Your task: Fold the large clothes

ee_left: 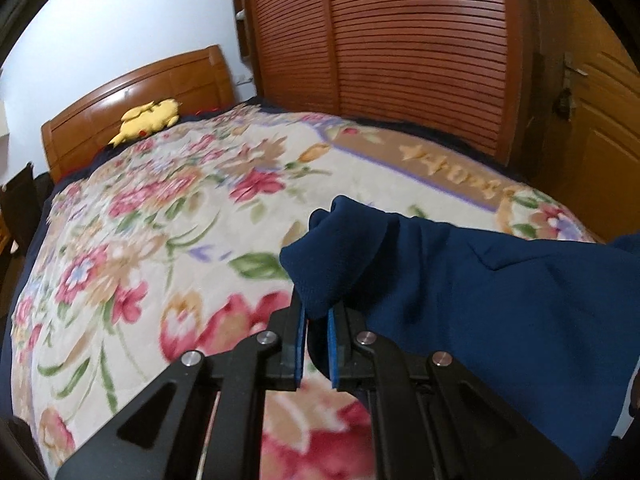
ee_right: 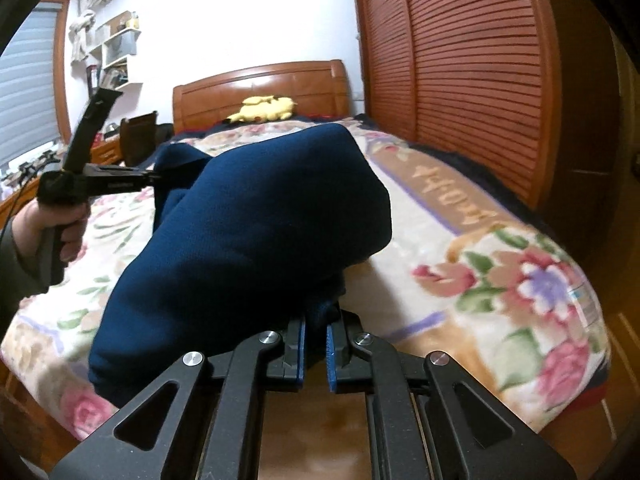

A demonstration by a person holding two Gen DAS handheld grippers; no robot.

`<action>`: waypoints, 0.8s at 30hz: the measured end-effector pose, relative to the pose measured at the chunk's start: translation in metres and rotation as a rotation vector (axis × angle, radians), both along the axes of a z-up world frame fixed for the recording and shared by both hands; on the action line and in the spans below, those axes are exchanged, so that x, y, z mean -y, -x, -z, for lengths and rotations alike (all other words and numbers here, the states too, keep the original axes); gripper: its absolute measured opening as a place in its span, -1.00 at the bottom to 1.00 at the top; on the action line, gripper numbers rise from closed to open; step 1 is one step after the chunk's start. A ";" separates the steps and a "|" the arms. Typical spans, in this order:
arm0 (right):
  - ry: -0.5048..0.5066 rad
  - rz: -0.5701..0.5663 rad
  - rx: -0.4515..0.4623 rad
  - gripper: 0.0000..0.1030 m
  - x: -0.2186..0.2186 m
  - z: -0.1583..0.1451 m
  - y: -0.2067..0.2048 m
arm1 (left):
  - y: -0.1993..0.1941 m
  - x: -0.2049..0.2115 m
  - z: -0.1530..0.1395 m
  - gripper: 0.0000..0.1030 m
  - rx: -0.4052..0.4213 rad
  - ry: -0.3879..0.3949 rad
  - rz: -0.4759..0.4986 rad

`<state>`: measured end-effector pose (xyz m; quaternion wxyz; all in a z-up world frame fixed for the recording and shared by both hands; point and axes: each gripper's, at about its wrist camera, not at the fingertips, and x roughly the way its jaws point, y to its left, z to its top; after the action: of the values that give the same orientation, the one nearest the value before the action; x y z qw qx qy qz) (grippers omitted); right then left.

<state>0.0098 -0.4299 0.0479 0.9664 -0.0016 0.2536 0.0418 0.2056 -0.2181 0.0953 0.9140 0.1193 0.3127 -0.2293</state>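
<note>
While we hold both black two-finger grippers above the bed, each one is clamped on the dark blue knitted garment (ee_left: 460, 280). Our left gripper (ee_left: 316, 320) has its blue pads closed on a bunched edge of the cloth, which spreads toward 3 o'clock in the left wrist view. Our right gripper (ee_right: 316, 332) pinches another part of the same garment; the cloth rises in a big rounded mass toward 11 o'clock. It hangs above the cream blanket with red flowers (ee_right: 460, 240) that covers the bed. At 12 o'clock, a yellow plush toy (ee_right: 266, 109) lies against the brown wooden headboard (ee_right: 260, 84). A slatted wooden wardrobe door (ee_left: 400, 40) stands at 1 o'clock.
</note>
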 end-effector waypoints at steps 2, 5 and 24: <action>0.009 0.014 0.002 -0.91 0.014 -0.003 -0.001 | -0.001 0.019 -0.004 -0.89 0.010 0.002 0.017; 0.024 0.040 0.003 -0.91 0.039 -0.009 -0.003 | -0.005 0.051 -0.010 -0.89 0.019 0.016 0.045; 0.120 0.286 0.042 -0.91 0.232 -0.029 0.016 | -0.038 0.295 -0.023 -0.88 0.064 0.093 0.296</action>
<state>-0.0067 -0.6614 0.0772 0.9657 -0.0243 0.2332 -0.1116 0.2435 -0.5134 0.1188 0.8844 0.1290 0.2513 -0.3717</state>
